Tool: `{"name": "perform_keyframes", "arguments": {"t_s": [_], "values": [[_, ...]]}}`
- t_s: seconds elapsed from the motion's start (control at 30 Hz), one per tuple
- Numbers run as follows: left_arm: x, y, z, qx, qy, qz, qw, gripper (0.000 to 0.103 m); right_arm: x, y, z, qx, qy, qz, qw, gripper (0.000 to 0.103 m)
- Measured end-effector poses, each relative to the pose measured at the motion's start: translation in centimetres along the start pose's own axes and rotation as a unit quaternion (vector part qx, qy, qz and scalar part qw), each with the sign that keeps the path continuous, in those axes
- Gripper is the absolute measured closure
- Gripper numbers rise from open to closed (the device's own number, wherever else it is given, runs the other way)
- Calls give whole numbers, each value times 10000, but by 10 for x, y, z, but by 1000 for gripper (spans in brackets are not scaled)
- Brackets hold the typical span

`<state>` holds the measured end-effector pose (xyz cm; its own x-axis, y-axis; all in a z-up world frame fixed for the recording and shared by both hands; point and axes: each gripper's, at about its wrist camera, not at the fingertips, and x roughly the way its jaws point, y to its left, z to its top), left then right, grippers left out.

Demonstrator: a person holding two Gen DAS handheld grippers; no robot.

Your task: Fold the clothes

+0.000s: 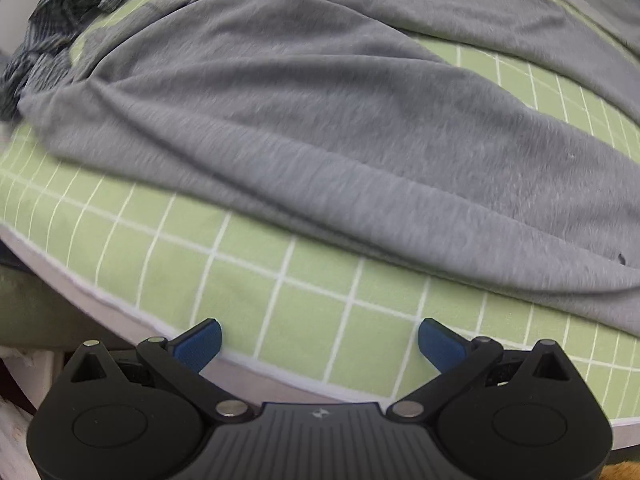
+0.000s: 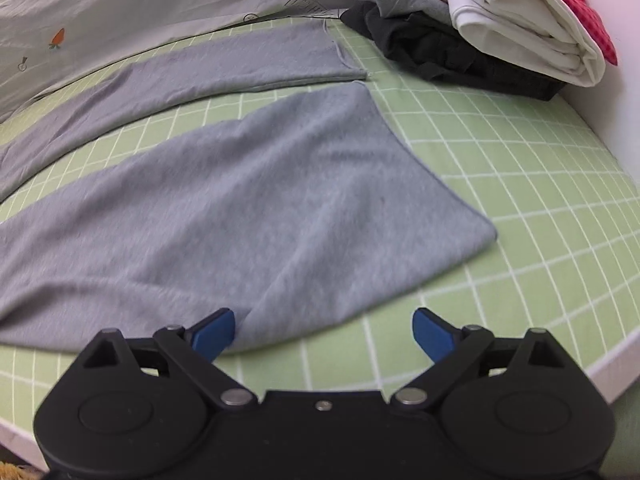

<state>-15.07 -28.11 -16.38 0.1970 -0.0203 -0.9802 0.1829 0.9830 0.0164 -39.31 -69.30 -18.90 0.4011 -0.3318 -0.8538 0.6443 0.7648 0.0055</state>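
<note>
Right gripper [image 2: 324, 330]: jaws spread wide, nothing pinched. Its left blue pad [image 2: 214, 332] sits right at the near edge of the grey trousers [image 2: 240, 216], at a fold in the hem corner; can't tell if it touches. The right pad hangs over bare green grid sheet [image 2: 520, 184].

Left gripper [image 1: 320, 346]: also spread wide, empty. Both pads hover over the sheet close to its white bed edge [image 1: 120, 304], just short of the trousers' near edge.

Trousers, landmark for the rest:
- Lying spread flat on the sheet. The right wrist view shows two legs, the near one wide and wrinkled, the far one narrower, with a strip of sheet between them. Both leg ends point toward the clothes pile.
- The left wrist view shows the grey fabric bunched in long folds across most of the frame, blurred.
- Beyond the leg ends: a pile of clothes [image 2: 480, 40], with dark items at the bottom, a folded white garment on top, a red checked piece above that and a crumpled grey piece beside them.
- Beyond the far leg: a pale grey cloth with small printed motifs [image 2: 140, 8].
- At the other end of the trousers, in the left wrist view: a dark striped garment [image 1: 72, 12], crumpled, touching the grey fabric.
</note>
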Motion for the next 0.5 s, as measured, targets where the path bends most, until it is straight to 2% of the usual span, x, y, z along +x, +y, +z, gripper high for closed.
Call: {"name": "perform_keyframes", "arguments": {"t_s": [0.13, 0.27, 0.4, 0.5], "values": [[-11, 19, 3, -431, -330, -230, 9983, 0, -5, 7, -3, -53, -46, -16, 10000, 6], [-23, 42, 21, -995, -780, -477, 9908, 2, -9, 16, -2, -5, -152, -33, 9999, 5], [-24, 68, 53, -1486, -1001, -704, 9813, 15, -7, 29, 1, 167, -184, -141, 9996, 5], [-26, 85, 66, -1654, -1057, -632, 9785, 23, -9, 42, 1, 310, -212, -159, 9992, 5]]}}
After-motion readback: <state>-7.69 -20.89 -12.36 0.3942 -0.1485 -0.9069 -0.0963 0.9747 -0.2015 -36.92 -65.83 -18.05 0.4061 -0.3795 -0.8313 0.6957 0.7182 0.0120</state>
